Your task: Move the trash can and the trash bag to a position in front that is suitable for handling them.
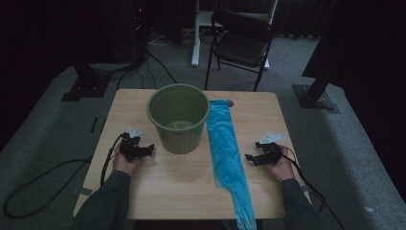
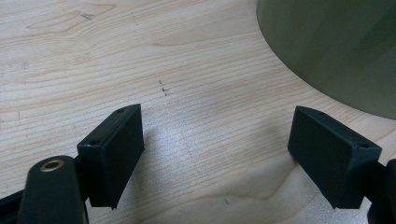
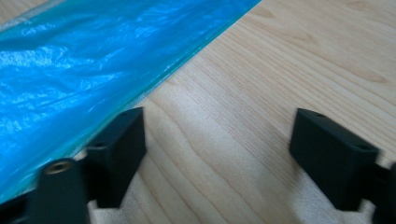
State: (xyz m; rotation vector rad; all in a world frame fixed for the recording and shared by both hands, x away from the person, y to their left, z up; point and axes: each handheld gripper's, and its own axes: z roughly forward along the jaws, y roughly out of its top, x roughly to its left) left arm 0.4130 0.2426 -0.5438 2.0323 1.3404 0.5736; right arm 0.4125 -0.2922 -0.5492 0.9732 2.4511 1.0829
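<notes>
An olive green bin (image 1: pixel 178 117) stands upright on the wooden table (image 1: pixel 158 187), its inside bare. To its right a folded blue plastic bag (image 1: pixel 226 153) lies flat in a long strip and hangs over the near edge. My left gripper (image 1: pixel 147 150) rests on the table left of the bin, open, jaws pointing toward it. In the left gripper view the bin's wall (image 2: pixel 336 46) fills the upper right and bare wood lies between the jaws (image 2: pixel 215 158). My right gripper (image 1: pixel 250 158) rests right of the bag, open, with the bag's edge (image 3: pixel 93 74) just beyond its left jaw.
A black folding chair (image 1: pixel 242 45) stands on the grey carpet behind the table. Dark stand bases sit on the floor at back left (image 1: pixel 86 86) and back right (image 1: pixel 316 98). Cables trail from both grippers off the table.
</notes>
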